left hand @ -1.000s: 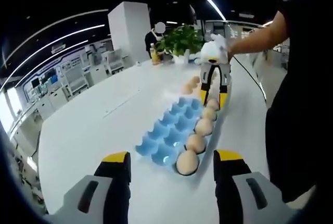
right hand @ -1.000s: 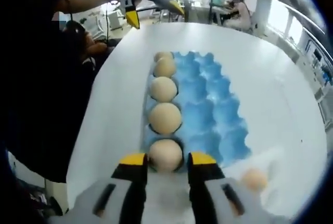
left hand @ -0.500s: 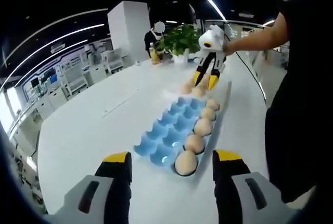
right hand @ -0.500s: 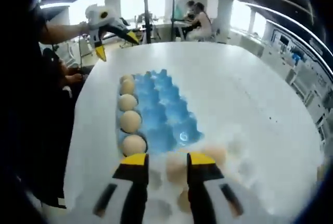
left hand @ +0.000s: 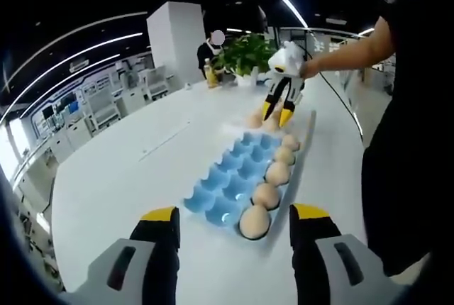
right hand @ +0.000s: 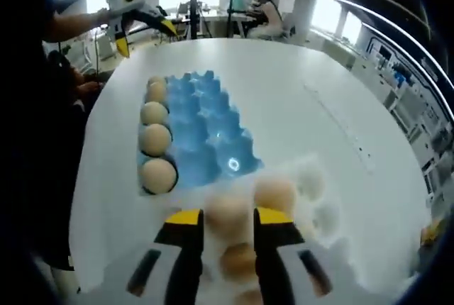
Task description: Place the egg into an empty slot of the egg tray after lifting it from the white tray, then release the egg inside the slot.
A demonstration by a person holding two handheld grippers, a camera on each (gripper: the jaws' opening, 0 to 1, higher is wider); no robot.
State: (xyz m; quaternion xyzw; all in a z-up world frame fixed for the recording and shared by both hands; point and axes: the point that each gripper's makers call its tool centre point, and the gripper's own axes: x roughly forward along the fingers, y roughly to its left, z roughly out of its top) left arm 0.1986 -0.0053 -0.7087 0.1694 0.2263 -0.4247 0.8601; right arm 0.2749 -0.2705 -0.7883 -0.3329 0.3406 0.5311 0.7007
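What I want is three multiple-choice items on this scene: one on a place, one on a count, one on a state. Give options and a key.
1. Where do the eggs sit in the blue egg tray?
A. In one row along a long edge
B. Scattered over all rows
C. Only in the corner slots

2. How many eggs are in the blue egg tray?
A. Two
B. Five
C. Eight

3. How is the right hand-held gripper?
A. Shut on an egg above the blue tray
B. Open, jaws either side of an egg in the white tray
C. Lying on the table

Key: 1 A, the left gripper view shows them in a single line on one side. 2 B, five can be counted in that line. 3 B, the right gripper view shows its jaws apart with an egg between them.
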